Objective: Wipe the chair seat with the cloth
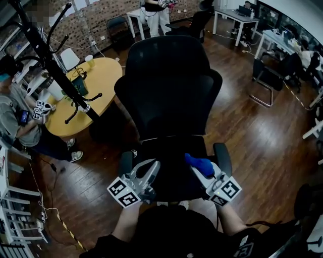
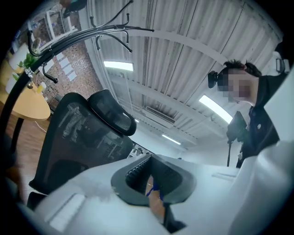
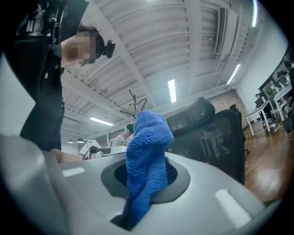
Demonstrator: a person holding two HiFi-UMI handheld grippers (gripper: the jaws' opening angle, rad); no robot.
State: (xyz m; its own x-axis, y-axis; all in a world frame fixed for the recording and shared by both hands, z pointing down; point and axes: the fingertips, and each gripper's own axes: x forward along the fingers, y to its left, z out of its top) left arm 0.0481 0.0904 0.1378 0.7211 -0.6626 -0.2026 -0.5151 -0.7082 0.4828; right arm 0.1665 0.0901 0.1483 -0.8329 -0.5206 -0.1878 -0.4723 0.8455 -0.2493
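Observation:
The black office chair (image 1: 169, 95) stands right in front of me, its seat (image 1: 171, 174) low between my two grippers. My right gripper (image 1: 203, 170) is over the seat's right side, shut on a blue cloth (image 1: 199, 164). In the right gripper view the cloth (image 3: 147, 137) sticks up out of the closed jaws of the right gripper (image 3: 146, 181), with the chair back (image 3: 216, 133) behind it. My left gripper (image 1: 148, 175) hovers over the seat's left side. The left gripper view has the left gripper (image 2: 154, 176) tipped upward with its jaws together and nothing held, the chair back (image 2: 78, 137) to its left.
A round yellow table (image 1: 103, 75) and a black coat rack (image 1: 50, 68) stand at the left, with a seated person (image 1: 20, 126) beside them. Another person (image 1: 154, 12) stands at the back. Desks and a chair frame (image 1: 262, 88) fill the right. Cables lie on the wooden floor.

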